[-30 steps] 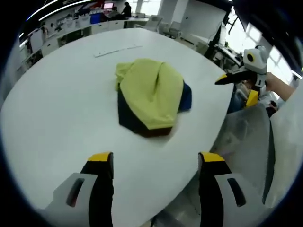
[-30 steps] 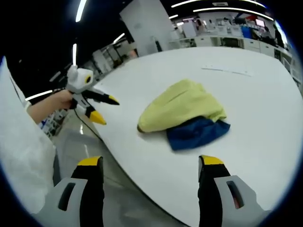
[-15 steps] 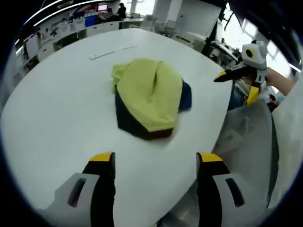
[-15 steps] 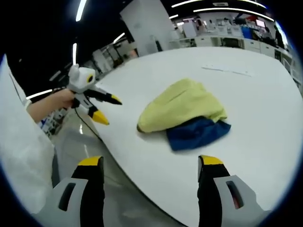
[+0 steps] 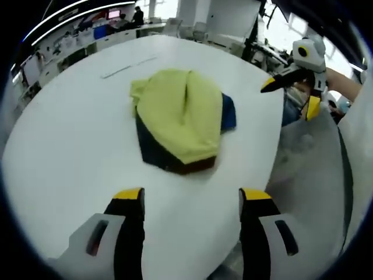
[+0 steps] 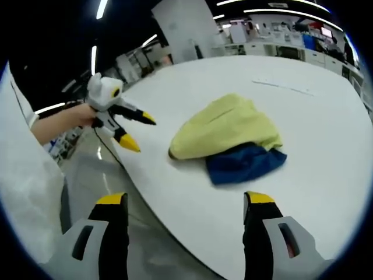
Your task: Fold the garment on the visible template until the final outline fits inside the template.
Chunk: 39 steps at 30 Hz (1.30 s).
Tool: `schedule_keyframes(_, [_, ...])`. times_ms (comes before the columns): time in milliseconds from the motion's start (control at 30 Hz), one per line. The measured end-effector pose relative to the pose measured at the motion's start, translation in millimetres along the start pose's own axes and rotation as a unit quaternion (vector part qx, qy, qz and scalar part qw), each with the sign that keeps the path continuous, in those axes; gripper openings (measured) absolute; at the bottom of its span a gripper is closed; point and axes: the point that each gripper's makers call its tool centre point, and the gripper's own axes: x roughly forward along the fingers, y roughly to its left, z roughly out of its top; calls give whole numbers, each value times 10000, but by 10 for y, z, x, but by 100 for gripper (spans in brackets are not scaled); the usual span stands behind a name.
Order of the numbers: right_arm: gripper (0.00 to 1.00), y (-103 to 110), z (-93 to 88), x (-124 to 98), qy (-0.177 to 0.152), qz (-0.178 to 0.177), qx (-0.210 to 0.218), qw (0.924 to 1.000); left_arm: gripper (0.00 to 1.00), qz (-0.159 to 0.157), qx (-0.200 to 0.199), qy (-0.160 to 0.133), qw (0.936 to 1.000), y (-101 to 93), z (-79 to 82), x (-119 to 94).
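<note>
The garment (image 5: 179, 116) lies bunched mid-frame on the white desk (image 5: 64, 146). Left gripper (image 5: 189, 204) and right gripper (image 6: 185, 207) both hover with jaws apart, holding nothing. Pinching only the yellow top layer would likely drag the pile askew.

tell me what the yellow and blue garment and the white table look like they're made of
Garment: soft knit-like fabric, matte, probably fleece or jersey; it slumps in rounded folds with no shine. Exact fibre can't be told.
Table: hard, smooth white top, likely laminate or painted board; flat, uniform, with a soft sheen under the lights and a clean curved edge.
</note>
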Motion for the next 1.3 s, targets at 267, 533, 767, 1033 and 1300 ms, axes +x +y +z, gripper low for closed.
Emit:
schedule_keyframes(267, [80, -19, -22, 8, 20, -9, 43, 10000, 57, 40, 167, -18, 9999, 55, 14, 74])
schedule_keyframes(533, [79, -18, -15, 42, -45, -5, 46, 10000, 53, -48, -23, -189, 9998, 73, 33, 150])
schedule_keyframes(767, [74, -38, -1, 92, -59, 2, 4, 10000, 52, -48, 20, -141, 9999, 91, 7, 179])
schedule_keyframes(1033, [71, -34, 22, 206, -64, 88, -5, 9999, 49, -12, 62, -122, 9999, 146, -8, 210])
schedule_keyframes(1300, [69, -12, 68, 293, -185, 109, -55, 9998, 47, -7, 108, -58, 9999, 175, -21, 254])
